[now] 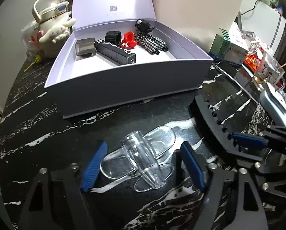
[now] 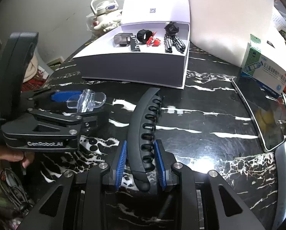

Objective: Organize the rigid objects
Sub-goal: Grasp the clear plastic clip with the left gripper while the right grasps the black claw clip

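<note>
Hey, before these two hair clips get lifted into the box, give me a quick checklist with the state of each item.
1. Right gripper jaws shut on the black banana hair clip: ok, both blue pads press its sides.
2. Left gripper jaws gripping the clear hair clip: not ok, the clip sits between the pads but gaps show on both sides.
3. Clear hair clip centred between the left jaws: ok.
4. Lavender box open: ok, lid stands up.
5. Free floor space in the box: ok, bare area in front of the black carton.
6. Black clip off the marble table: cannot tell.
</note>
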Demonstrator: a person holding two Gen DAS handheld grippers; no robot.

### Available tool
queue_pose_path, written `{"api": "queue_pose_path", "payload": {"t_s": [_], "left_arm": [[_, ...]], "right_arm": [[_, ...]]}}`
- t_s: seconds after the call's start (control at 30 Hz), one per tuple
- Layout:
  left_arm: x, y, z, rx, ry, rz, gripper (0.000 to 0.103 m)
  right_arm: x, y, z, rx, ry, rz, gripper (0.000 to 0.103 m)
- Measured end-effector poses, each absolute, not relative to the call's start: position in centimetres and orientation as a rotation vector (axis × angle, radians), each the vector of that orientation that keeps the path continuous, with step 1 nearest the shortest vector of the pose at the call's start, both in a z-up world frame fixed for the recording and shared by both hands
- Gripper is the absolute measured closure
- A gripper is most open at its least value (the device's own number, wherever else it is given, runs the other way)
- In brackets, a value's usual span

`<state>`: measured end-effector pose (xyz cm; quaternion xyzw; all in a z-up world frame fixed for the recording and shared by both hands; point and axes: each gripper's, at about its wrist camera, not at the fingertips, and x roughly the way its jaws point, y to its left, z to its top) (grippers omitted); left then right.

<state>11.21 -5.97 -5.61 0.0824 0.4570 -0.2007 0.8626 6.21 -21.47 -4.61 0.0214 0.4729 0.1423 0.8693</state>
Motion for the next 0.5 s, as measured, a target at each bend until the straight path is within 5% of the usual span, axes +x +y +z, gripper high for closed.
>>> {"api": "queue_pose_path", "payload": {"t_s": [0.1, 0.2, 0.5], "left_arm": [[11.0, -6.0, -5.5, 0.193, 0.945, -0.420, 0.037], [10.8, -5.9, -5.5, 0.190, 0.936, -0.428, 0.037], [10.7, -5.5, -5.5, 0.185, 0.938, -0.453, 0.037]], "right_arm": [[6.3, -21.5, -4.6, 0.049, 0.985, 0.295, 0.065], [6.6, -21.5, -4.7, 0.059, 0.985, 0.292, 0.046], [8.0, -21.0, -5.1, 0.028, 0.981, 0.282, 0.037]]}}
